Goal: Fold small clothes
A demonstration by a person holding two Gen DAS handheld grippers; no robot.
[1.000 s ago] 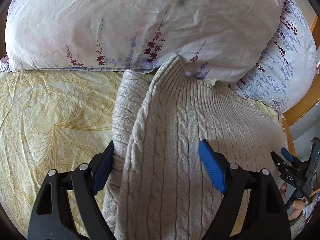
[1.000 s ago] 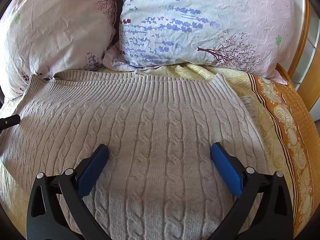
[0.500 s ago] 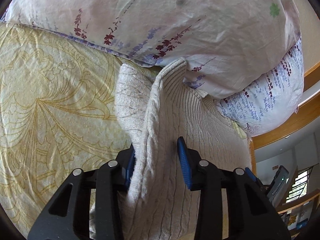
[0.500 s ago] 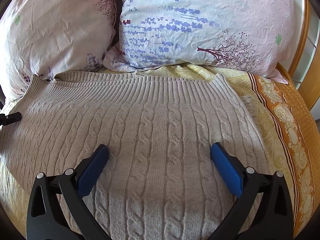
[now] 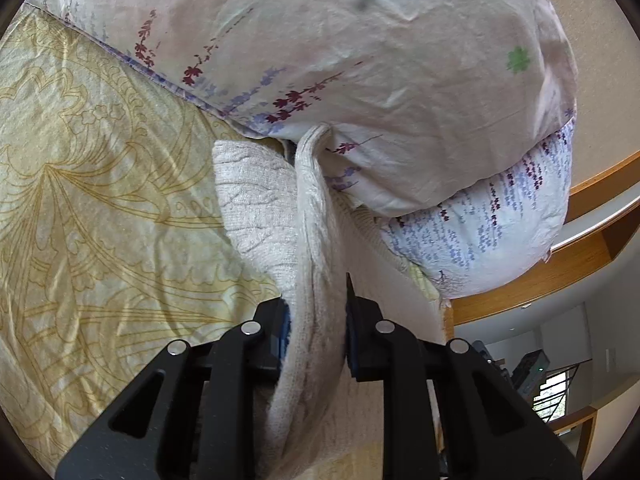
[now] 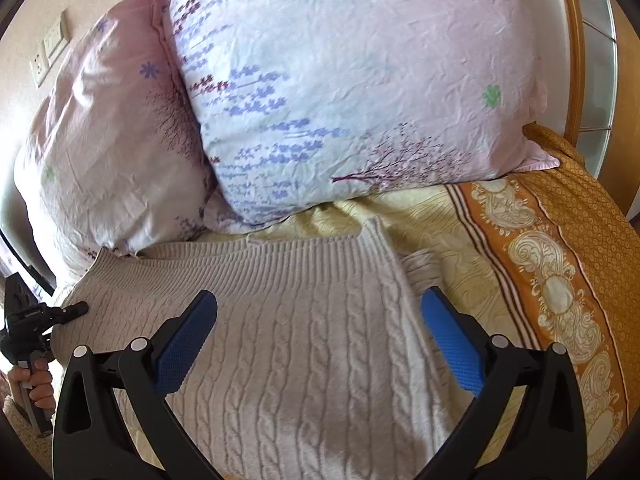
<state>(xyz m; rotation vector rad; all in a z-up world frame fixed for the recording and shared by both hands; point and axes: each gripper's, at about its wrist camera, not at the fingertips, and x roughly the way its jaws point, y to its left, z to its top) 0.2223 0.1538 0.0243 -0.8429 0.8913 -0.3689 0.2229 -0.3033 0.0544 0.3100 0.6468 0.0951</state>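
A beige cable-knit sweater [image 6: 320, 340] lies on the bed, its ribbed hem toward the pillows. My left gripper [image 5: 316, 320] is shut on the sweater's [image 5: 312, 240] left side edge and pinches a raised fold of it. It also shows at the far left of the right wrist view [image 6: 76, 308], touching the sweater's left edge. My right gripper [image 6: 320, 340] is open and empty, hovering over the sweater's right part, with one blue finger [image 6: 448, 344] near the right side edge.
Two floral pillows [image 6: 340, 100] [image 6: 108, 152] lean at the head of the bed, just behind the sweater. The yellow patterned bedsheet [image 5: 100, 200] spreads to the left, with an orange border [image 6: 560, 280] on the right. A wooden bed frame [image 5: 580, 256] stands behind.
My left gripper has closed on the sweater's left edge and lifted it into a fold. My right gripper has shifted right and tilted up toward the pillows, staying open.
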